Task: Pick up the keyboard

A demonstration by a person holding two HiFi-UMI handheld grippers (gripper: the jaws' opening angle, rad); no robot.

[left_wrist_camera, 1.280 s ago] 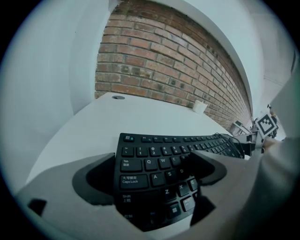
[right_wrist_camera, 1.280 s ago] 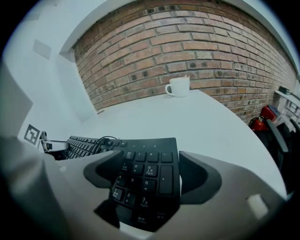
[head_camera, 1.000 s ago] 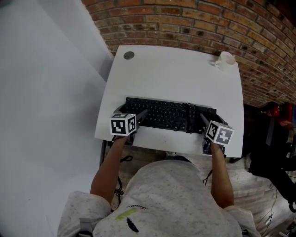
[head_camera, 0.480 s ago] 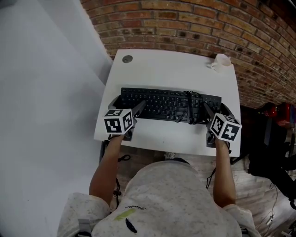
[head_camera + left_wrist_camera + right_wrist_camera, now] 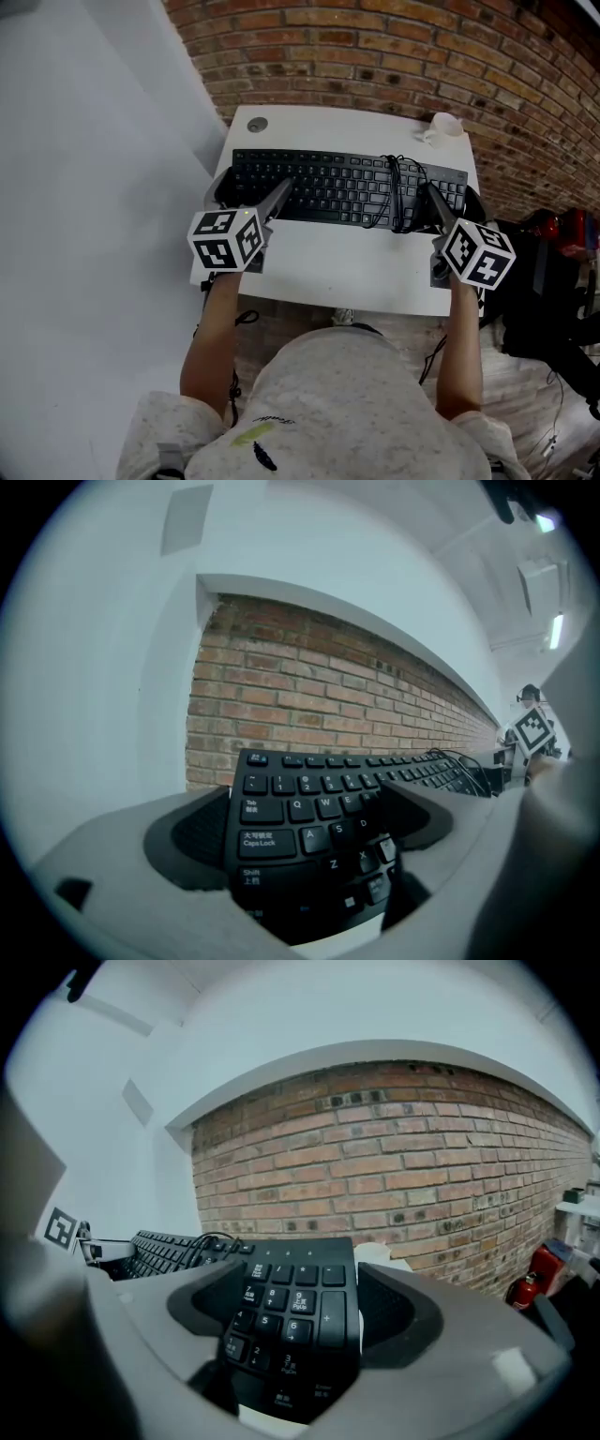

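Closest in, the person's grey shirt (image 5: pixel 347 403) fills the bottom of the head view, both forearms reaching forward. The left gripper (image 5: pixel 251 194), marker cube (image 5: pixel 225 239) on top, has its jaws spread just wide enough to clamp the left end of the black keyboard (image 5: pixel 328 186). In the left gripper view that's clear: the left gripper (image 5: pixel 300 832) pinches the keyboard (image 5: pixel 309 808) at the Tab and Caps Lock keys, one dark pad on each long edge. Over on the other side, the right gripper (image 5: pixel 457 202), with its own marker cube (image 5: pixel 478 255), bites the opposite end. The right gripper view confirms it: the right gripper (image 5: pixel 300 1312) squeezes the keyboard (image 5: pixel 291 1297) across the number pad, pads pressed against both long edges.

So the keyboard hangs level between the two grippers, and it looks raised off the white table (image 5: pixel 347 272), over its far half, right end reaching the table's right edge. A black cable (image 5: pixel 403 192) is wound around the keyboard just left of the number pad.

Further back, a white cup (image 5: pixel 442 125) sits at the table's far right corner and a round grommet (image 5: pixel 257 124) at the far left. Behind it all runs the brick wall (image 5: pixel 394 56).
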